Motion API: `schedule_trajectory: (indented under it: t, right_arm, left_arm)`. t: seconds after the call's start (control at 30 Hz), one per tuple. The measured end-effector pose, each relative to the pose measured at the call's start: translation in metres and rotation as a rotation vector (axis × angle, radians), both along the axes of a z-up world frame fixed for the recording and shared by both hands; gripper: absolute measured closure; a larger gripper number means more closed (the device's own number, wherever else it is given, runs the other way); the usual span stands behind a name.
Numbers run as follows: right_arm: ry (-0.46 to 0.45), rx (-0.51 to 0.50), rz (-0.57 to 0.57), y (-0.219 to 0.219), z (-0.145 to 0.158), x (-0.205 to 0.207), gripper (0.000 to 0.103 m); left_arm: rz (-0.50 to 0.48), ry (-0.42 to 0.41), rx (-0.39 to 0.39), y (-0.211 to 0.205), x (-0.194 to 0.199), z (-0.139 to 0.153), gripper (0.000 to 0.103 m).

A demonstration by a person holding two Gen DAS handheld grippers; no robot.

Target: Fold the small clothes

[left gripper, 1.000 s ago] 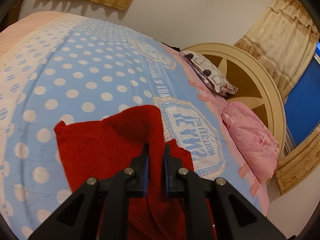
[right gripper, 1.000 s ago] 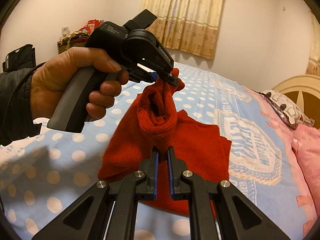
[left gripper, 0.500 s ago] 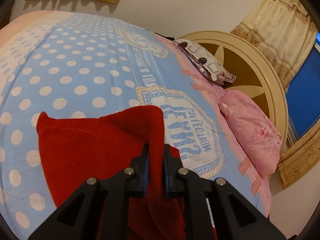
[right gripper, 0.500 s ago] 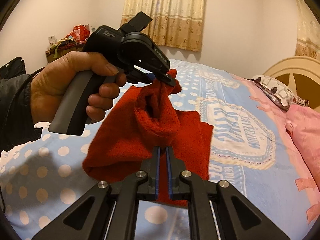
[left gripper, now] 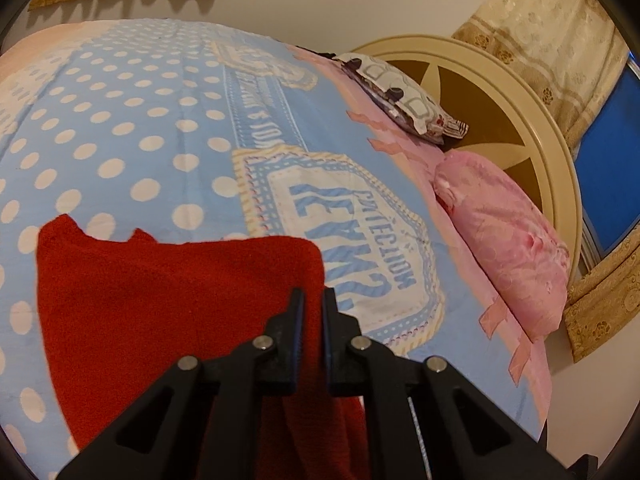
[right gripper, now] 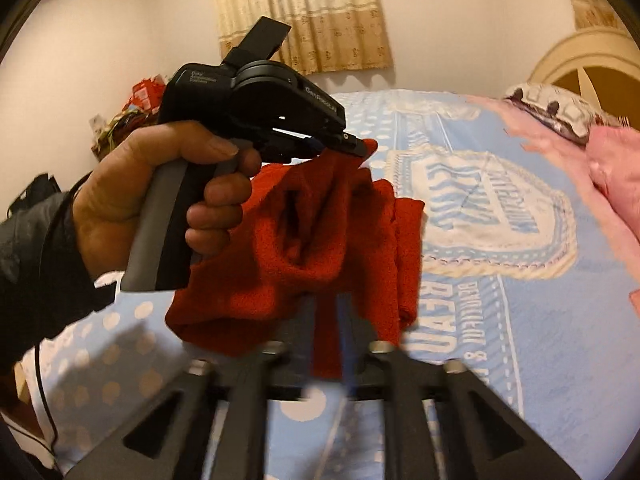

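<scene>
A small red knitted garment (left gripper: 168, 304) hangs between my two grippers above the blue polka-dot bedspread (left gripper: 132, 128). My left gripper (left gripper: 313, 300) is shut on one corner of the red garment; in the right wrist view it (right gripper: 354, 145) is seen from the side, held by a hand. My right gripper (right gripper: 330, 304) is shut on the red garment's (right gripper: 288, 248) lower edge; this view is motion-blurred. The cloth sags in loose folds between the two grips.
A pink pillow (left gripper: 504, 240) and a patterned pillow (left gripper: 400, 96) lie at the bed's head by the cream round headboard (left gripper: 500, 92). Curtains (right gripper: 304, 16) hang on the wall. Clutter (right gripper: 132, 108) sits on a shelf at far left.
Both grippers have lifted and swung the red garment toward the head of the bed. The cloth has spread wider in the left wrist view. Both grips have held.
</scene>
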State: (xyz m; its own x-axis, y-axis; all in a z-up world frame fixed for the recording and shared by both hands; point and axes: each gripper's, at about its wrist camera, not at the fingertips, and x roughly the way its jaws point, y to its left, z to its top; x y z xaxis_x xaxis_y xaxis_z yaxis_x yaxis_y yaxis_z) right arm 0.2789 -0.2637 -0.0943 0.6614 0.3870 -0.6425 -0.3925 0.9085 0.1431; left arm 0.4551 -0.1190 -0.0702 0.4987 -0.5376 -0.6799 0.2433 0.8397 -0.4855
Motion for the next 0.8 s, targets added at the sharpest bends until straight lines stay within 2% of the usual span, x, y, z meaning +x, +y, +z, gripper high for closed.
schedule_trajectory:
  t: [0.03, 0.23, 0.4, 0.47, 0.53, 0.6, 0.63, 0.7, 0.8]
  right_arm:
    - [0.005, 0.013, 0.0, -0.002, 0.0, 0.0, 0.059]
    - [0.02, 0.027, -0.068, -0.014, -0.005, 0.006, 0.059]
    - [0.04, 0.079, -0.046, -0.018, -0.008, 0.008, 0.057]
    - [0.036, 0.097, -0.036, -0.021, -0.008, 0.007, 0.051]
    - [0.039, 0.116, -0.04, -0.025, -0.008, 0.007, 0.05]
    - [0.043, 0.153, -0.041, -0.032, -0.007, 0.006, 0.05]
    - [0.049, 0.181, -0.038, -0.037, -0.006, 0.005, 0.05]
    - [0.068, 0.209, -0.027, -0.042, -0.005, 0.001, 0.05]
    - [0.089, 0.224, 0.0, -0.046, -0.001, -0.007, 0.05]
  left_arm:
    - [-0.005, 0.003, 0.002, -0.004, 0.0, -0.001, 0.095]
    - [-0.041, 0.017, 0.036, -0.027, -0.001, -0.017, 0.095]
    - [-0.058, 0.025, 0.024, -0.034, -0.003, -0.015, 0.093]
    - [-0.083, -0.007, 0.02, -0.033, -0.011, 0.001, 0.084]
    - [-0.085, -0.076, 0.05, -0.027, -0.027, 0.021, 0.055]
    - [-0.074, -0.157, 0.053, -0.012, -0.046, 0.036, 0.034]
    - [-0.059, -0.19, 0.072, -0.002, -0.058, 0.04, 0.03]
    - [-0.034, -0.22, 0.112, 0.021, -0.08, 0.039, 0.03]
    - [0.007, -0.241, 0.2, 0.054, -0.111, 0.02, 0.025]
